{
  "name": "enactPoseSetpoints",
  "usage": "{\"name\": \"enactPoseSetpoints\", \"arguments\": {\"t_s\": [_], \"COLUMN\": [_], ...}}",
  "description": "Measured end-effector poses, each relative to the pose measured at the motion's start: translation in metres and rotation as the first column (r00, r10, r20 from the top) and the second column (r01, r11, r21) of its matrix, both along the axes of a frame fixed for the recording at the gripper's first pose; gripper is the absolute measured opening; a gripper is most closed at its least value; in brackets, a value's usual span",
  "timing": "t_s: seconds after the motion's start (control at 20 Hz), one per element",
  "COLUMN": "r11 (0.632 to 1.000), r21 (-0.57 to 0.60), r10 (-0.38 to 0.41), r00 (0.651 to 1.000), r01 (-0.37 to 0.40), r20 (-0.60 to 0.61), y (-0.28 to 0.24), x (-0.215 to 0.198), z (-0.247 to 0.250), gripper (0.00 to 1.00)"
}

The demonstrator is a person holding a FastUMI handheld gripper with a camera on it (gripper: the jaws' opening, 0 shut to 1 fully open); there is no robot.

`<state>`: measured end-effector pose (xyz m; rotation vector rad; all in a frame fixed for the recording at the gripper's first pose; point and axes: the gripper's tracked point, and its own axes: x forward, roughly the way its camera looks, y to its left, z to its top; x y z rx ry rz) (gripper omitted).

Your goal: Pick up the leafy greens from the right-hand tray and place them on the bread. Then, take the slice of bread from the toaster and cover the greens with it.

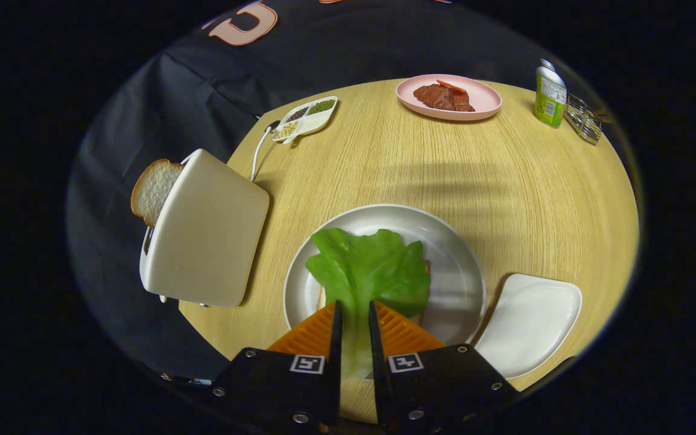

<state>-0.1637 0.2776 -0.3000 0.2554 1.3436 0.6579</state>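
Greens (367,269) over bread (423,314) on round plate (457,266), stem pinched between nearly closed gripper (353,314) fingers, not yet released. Tray (529,323) right of plate emptied. Toaster (206,229) left of plate; slice (153,188) untouched, remaining.

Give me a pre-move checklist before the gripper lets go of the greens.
1. Gripper shut on the stem of the leafy greens: ok.
2. Greens over the round plate: ok.
3. Bread under the greens: mostly hidden, only edges peek out; centring cannot tell.
4. Greens resting on the bread, not hanging above: cannot tell.
5. Right-hand tray emptied: ok.
6. Slice standing up out of the toaster, ready to take: ok.
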Motion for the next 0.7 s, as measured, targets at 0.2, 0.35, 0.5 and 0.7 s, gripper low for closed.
{"name": "enactPoseSetpoints", "arguments": {"t_s": [0.2, 0.35, 0.5, 0.7], "r11": [1.000, 1.000, 0.998, 0.997], "r21": [0.014, 0.023, 0.052, 0.072], "r10": [-0.010, -0.021, -0.051, -0.009], "r00": [1.000, 0.997, 0.989, 0.975], "r01": [0.010, 0.019, 0.044, -0.007], "r20": [0.021, 0.075, 0.137, 0.220], "y": [0.001, 0.005, 0.019, 0.047], "x": [0.005, 0.018, 0.039, 0.056], "z": [0.012, 0.037, 0.074, 0.128], "gripper": [0.58, 0.73, 0.77, 0.83]}}
